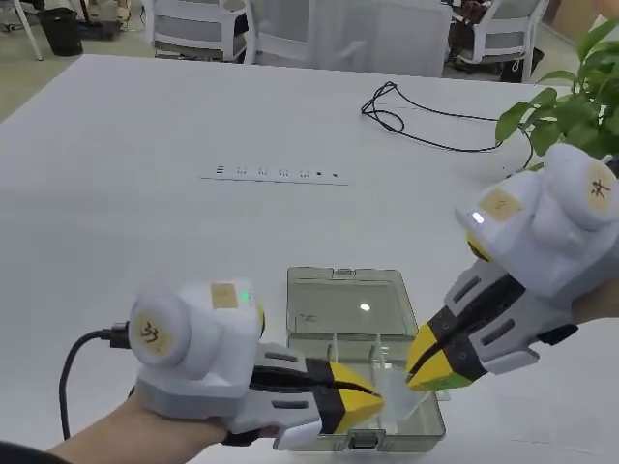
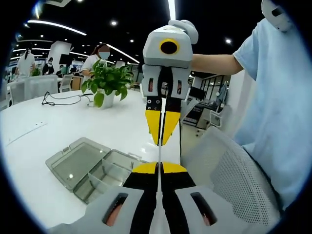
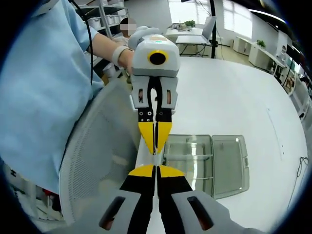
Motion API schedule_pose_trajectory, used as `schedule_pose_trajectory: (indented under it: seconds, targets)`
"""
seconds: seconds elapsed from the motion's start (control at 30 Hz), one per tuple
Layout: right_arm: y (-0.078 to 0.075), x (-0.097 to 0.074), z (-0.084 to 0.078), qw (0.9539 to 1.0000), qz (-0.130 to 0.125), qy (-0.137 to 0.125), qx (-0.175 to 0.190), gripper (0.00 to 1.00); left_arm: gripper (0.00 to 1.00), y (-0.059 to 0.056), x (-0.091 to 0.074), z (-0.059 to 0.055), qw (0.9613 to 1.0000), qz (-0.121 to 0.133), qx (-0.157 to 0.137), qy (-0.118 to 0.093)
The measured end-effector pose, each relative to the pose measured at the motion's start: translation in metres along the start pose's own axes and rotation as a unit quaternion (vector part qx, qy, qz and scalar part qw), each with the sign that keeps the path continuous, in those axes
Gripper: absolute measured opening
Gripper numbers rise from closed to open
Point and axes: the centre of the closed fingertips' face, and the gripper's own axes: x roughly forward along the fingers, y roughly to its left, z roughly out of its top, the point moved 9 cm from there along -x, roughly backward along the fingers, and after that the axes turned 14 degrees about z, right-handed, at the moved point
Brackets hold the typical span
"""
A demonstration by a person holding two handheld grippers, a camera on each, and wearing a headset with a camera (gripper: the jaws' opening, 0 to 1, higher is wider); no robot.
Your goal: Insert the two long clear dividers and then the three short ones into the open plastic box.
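Clear box (image 1: 348, 309) — one, left gripper (image 1: 372, 398), right gripper (image 1: 416, 372) pinching one divider (image 1: 393, 387)

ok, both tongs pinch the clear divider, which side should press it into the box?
Right, marginally. The right tongs slant down onto the clear divider above the open plastic box; the left tongs lie level across its front rim.

Box (image 1: 329, 300) + lid: clear glossy plastic, smooth. Divider (image 2: 159, 155) betw jaws: thin clear plastic. Left gripper (image 1: 375, 396) & right gripper (image 1: 414, 372) shells: matt white plastic, tips yellow/blk. Table (image 1: 145, 145): matt white, smooth. Chair back (image 2: 234, 180): grey mesh. Sleeve (image 2: 273, 73): lt blue cloth
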Motion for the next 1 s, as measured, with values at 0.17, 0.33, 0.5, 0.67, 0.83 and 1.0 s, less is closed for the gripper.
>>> schedule_pose_trajectory:
  seconds: [0.17, 0.33, 0.5, 0.67, 0.83, 1.0]
  targets:
    - [-0.001, 0.004, 0.007, 1.0000, 0.001, 0.008, -0.003, 0.02, 0.00, 0.000, -0.003, -0.002, 0.9999, 0.012, -0.009, 0.001]
    - [-0.004, 0.005, 0.011, 0.9999, -0.003, 0.010, -0.003, 0.02, 0.00, 0.005, -0.009, -0.003, 0.9992, 0.029, -0.026, 0.000]
    - [-0.010, 0.005, 0.017, 0.9999, -0.006, 0.011, 0.001, 0.02, 0.06, 0.011, -0.014, -0.007, 0.9982, 0.052, -0.028, 0.008]
    - [-0.019, 0.005, 0.021, 0.9995, -0.026, 0.017, 0.009, 0.02, 0.21, 0.017, -0.022, -0.014, 0.9961, 0.080, -0.036, 0.016]
    - [-0.033, 0.007, 0.026, 0.9984, -0.053, 0.010, 0.012, 0.02, 0.47, 0.023, -0.029, -0.023, 0.9920, 0.117, -0.042, 0.022]
    - [-0.046, 0.011, 0.031, 0.9977, -0.067, 0.000, 0.012, 0.02, 0.77, 0.029, -0.034, -0.028, 0.9864, 0.155, -0.047, 0.026]
